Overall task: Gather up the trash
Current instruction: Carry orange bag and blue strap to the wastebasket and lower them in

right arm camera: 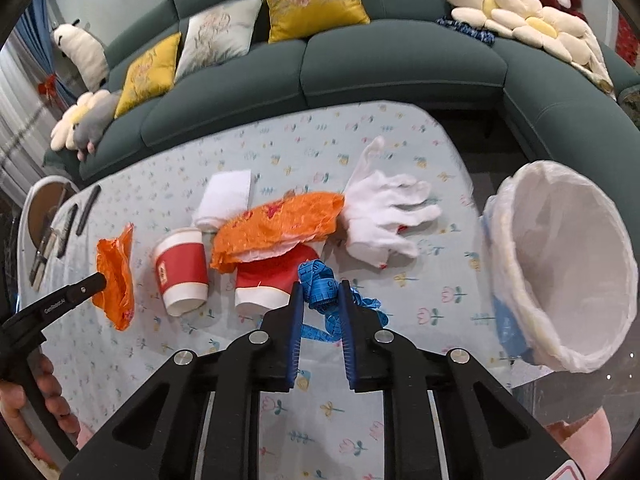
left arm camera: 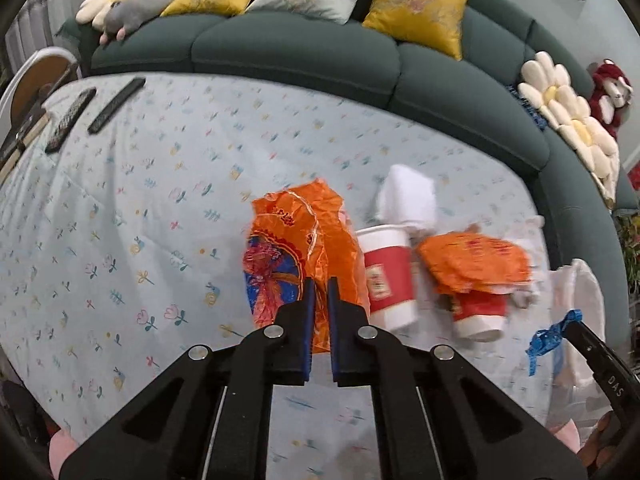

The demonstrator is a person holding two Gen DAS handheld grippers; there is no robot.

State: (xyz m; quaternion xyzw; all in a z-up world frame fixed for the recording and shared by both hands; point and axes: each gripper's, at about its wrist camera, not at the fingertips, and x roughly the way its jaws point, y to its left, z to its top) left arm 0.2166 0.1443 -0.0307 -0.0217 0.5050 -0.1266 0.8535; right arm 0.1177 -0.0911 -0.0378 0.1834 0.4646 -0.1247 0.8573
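My left gripper [left arm camera: 320, 282] is shut on an orange plastic wrapper [left arm camera: 296, 248], held over the table; it also shows in the right wrist view [right arm camera: 116, 276]. My right gripper [right arm camera: 320, 286] is shut on a blue measuring tape [right arm camera: 322, 280], which also shows in the left wrist view [left arm camera: 548, 338]. Two red and white paper cups [right arm camera: 182, 270] [right arm camera: 276, 280] lie on the tablecloth. A second orange wrapper [right arm camera: 276, 224] lies over the right cup. A white glove [right arm camera: 384, 212] and a folded white tissue [right arm camera: 226, 196] lie behind. A bin with a white liner [right arm camera: 560, 264] stands at the table's right end.
The table has a floral light blue cloth [right arm camera: 400, 312]. Two dark remotes [left arm camera: 94, 114] lie at its far left, by a round side table [left arm camera: 36, 80]. A green sofa [left arm camera: 300, 52] with cushions and plush toys runs along the far side and right.
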